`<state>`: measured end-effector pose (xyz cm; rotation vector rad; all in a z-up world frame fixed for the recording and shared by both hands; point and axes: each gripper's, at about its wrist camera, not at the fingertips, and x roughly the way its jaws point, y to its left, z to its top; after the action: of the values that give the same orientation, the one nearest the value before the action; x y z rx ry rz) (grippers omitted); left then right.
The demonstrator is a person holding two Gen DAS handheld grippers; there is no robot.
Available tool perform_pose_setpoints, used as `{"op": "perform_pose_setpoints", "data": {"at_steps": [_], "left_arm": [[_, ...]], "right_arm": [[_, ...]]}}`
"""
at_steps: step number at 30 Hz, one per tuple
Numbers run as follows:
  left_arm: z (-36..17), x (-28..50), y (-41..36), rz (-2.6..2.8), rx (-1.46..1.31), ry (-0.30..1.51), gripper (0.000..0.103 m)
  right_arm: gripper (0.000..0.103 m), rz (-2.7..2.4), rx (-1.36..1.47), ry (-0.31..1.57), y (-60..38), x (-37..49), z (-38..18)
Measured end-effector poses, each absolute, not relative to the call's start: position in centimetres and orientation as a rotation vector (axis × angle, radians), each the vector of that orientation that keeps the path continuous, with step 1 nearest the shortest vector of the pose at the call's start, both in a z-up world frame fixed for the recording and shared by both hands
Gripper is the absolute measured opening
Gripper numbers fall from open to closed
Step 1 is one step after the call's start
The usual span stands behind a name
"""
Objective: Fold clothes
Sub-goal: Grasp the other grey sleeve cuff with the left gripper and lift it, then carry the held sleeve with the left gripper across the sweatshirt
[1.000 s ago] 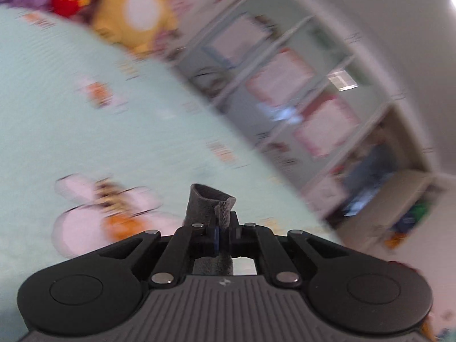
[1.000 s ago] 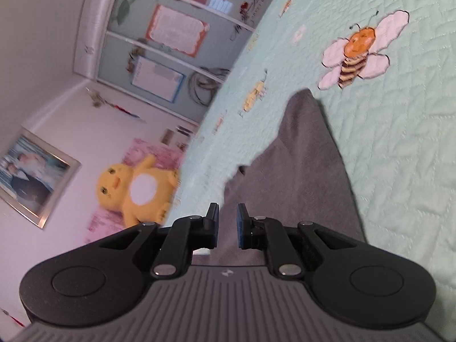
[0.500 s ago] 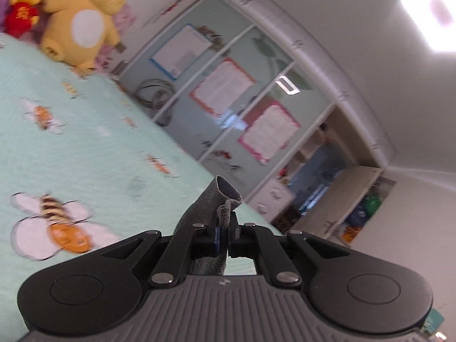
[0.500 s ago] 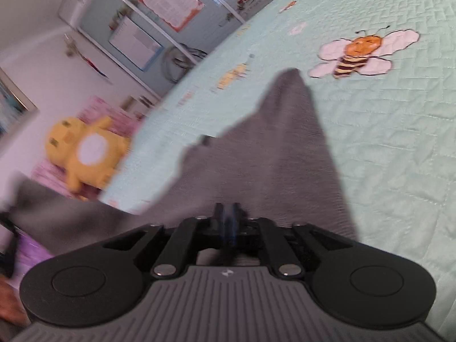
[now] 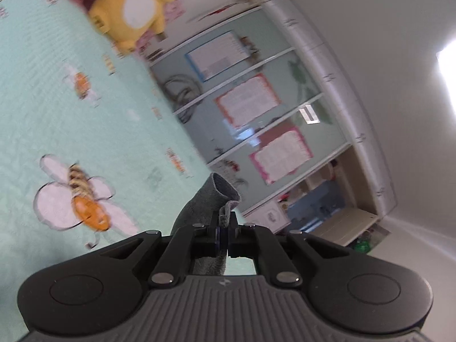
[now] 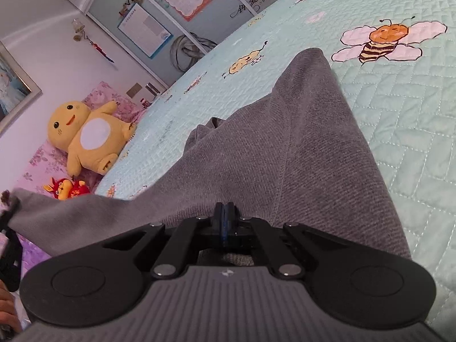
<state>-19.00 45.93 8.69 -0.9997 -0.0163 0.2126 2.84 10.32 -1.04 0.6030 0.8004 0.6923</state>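
Observation:
A grey garment [image 6: 287,154] lies stretched over the mint quilted bedspread [image 6: 404,119], its far end near a printed bee. My right gripper [image 6: 224,213] is shut on the garment's near edge. From there the cloth runs taut to the left, up to the other gripper [image 6: 8,245] at the frame's edge. In the left wrist view my left gripper [image 5: 224,229] is shut on a bunched corner of the grey garment [image 5: 209,199], held up above the bedspread [image 5: 71,119].
A yellow plush toy [image 6: 88,136] and a small red plush [image 6: 67,188] sit at the head of the bed on pink floral fabric. A mirrored wardrobe with posters [image 5: 256,108] stands beyond the bed's far side. A hand [image 6: 7,310] shows at the lower left.
My right gripper went from open above the garment to shut on its edge. The cloth now stretches taut between both grippers. The left gripper kept its hold while swinging about.

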Motion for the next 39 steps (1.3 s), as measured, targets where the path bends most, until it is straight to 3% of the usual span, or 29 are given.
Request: {"op": "perform_pose_setpoints", "data": {"at_steps": [2,8,11,12,16,17,18,19,21,25,28,33,39], "left_arm": [[7.8,-19.2,46.3,0.247,-0.996,0.007,0.001],[4.6,-20.3,47.7,0.346,-1.032,0.081,0.001],[3.3,-20.8,47.8,0.380,-1.042,0.116,0.001],[2.9,-20.9,47.8,0.389,-1.042,0.126,0.001],[2.5,-22.6,46.9,0.404,-1.053,0.172,0.003],[2.4,-23.1,46.6,0.406,-1.056,0.184,0.006],[2.3,-23.6,46.3,0.409,-1.059,0.196,0.021],[2.2,-24.0,46.0,0.412,-1.063,0.208,0.045],[2.0,-25.0,45.5,0.418,-1.069,0.231,0.061],[1.7,-26.9,44.4,0.430,-1.081,0.279,0.061],[1.8,-26.6,42.1,0.309,-1.095,0.333,0.060],[2.9,-19.3,34.4,-0.119,-1.039,0.484,0.059],[1.5,-12.2,31.0,-0.095,-1.059,0.567,0.059]], "right_arm": [[0.006,0.727,0.695,0.815,9.1,3.0,-0.8],[0.007,0.823,0.880,0.752,4.7,-1.1,1.0],[0.009,0.782,0.790,0.795,5.6,-1.8,0.4],[0.000,0.763,0.746,0.811,6.2,-1.9,0.2],[0.000,0.689,0.578,0.867,8.5,-2.3,-0.7],[0.000,0.703,0.576,0.858,8.4,-2.5,-0.6],[0.006,0.725,0.603,0.848,7.8,-2.7,-0.5],[0.009,0.736,0.648,0.824,7.2,-2.9,-0.4],[0.014,0.755,0.738,0.775,5.8,-3.1,-0.2],[0.016,0.765,0.868,0.727,3.9,-2.7,-0.9],[0.032,0.754,0.935,0.723,3.1,-1.7,-2.2],[0.030,0.734,1.046,0.714,1.7,-0.2,-4.2],[0.031,0.767,1.049,0.721,1.4,0.4,-4.6]]}}
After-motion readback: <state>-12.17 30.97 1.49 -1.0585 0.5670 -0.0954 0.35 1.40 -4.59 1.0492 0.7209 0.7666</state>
